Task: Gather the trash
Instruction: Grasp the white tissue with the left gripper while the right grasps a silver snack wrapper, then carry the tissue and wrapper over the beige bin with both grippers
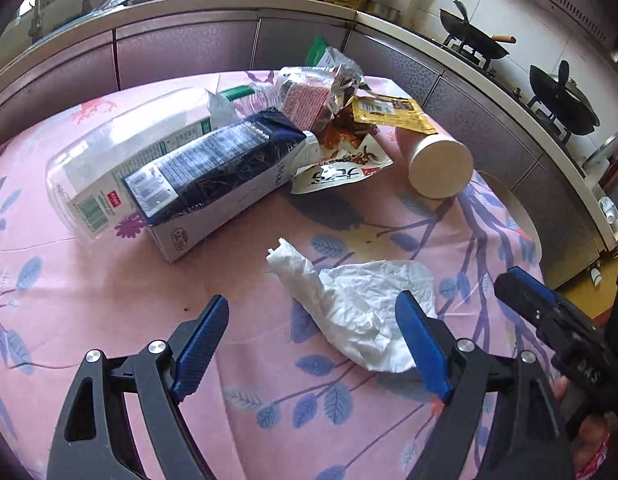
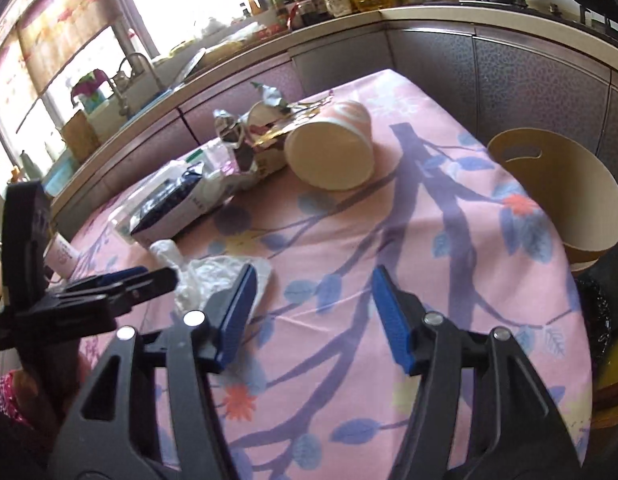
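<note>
A crumpled white tissue (image 1: 357,304) (image 2: 213,276) lies on the pink floral tablecloth (image 1: 109,300). My left gripper (image 1: 313,300) stands open just over its near end; the pads do not press it. Behind it lies a heap of trash: a dark blue carton (image 1: 213,176) (image 2: 169,204), a white and green carton (image 1: 121,168), a plastic bottle (image 1: 265,96), snack wrappers (image 1: 337,168), a yellow packet (image 1: 389,114) and a tipped paper cup (image 1: 437,164) (image 2: 333,152). My right gripper (image 2: 315,272) (image 1: 525,292) is open over bare cloth, right of the tissue.
A tan curved chair back (image 2: 569,192) stands at the table's right edge, with a black bag (image 2: 593,312) below it. A kitchen counter (image 1: 229,4) with bottles, a sink and two woks (image 1: 473,40) runs behind the table.
</note>
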{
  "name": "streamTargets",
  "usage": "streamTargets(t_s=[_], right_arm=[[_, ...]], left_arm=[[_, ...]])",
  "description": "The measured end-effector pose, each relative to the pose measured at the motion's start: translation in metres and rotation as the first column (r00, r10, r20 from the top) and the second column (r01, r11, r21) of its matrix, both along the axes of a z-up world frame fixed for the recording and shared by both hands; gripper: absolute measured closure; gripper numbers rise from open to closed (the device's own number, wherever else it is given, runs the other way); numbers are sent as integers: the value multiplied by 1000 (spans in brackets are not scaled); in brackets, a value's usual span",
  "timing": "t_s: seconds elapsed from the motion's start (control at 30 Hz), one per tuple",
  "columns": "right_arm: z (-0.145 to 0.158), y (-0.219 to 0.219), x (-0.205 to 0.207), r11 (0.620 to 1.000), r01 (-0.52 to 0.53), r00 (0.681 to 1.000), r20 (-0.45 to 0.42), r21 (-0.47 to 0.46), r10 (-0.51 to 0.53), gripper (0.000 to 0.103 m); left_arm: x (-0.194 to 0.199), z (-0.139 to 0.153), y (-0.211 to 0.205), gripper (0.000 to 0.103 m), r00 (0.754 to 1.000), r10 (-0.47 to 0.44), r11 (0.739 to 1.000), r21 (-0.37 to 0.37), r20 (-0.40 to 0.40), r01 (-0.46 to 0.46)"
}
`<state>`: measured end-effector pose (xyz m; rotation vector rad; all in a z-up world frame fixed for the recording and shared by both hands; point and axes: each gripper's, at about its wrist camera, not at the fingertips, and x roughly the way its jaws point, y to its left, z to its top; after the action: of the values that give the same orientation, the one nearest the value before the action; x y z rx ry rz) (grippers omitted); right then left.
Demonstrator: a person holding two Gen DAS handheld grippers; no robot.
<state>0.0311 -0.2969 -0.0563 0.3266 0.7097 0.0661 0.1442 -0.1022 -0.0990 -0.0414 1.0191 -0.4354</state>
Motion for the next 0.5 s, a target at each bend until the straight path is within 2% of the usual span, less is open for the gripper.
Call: streamTargets(t_s=[0.03,0.07,0.1,0.13,0.2,0.33,0.43,0.5], right_arm=[[2,5,3,1000,-10,1000,-3,-5,10,45],[3,7,10,1000,-21,1000,-8,-1,21,45],[5,9,16,999,-32,999,-16,18,33,45],[7,10,24,998,-42,999,-21,45,43,45],[11,14,41,993,-60,998,-23,100,62,46],[11,23,88,972,-74,995,-43,222,86,52],[1,29,125,949,-58,992,-91,310,90,68],[-6,32,142,939,-45,988,-123,341,92,87]], left_arm=[[3,-6,-2,45,1000,5,1000,10,-14,-5],[0,-7,-2,54,1000,15,999,29,28,-16],[-1,-6,-2,78,999,17,999,35,44,-19],[-1,-7,1,89,1000,8,1000,13,27,-8],[-3,-7,14,93,1000,24,998,-51,3,-23],[-15,1,43,94,998,57,995,-82,20,-55],[-24,11,62,94,997,74,993,-96,38,-70],[-30,18,70,94,996,78,992,-102,53,-72]])
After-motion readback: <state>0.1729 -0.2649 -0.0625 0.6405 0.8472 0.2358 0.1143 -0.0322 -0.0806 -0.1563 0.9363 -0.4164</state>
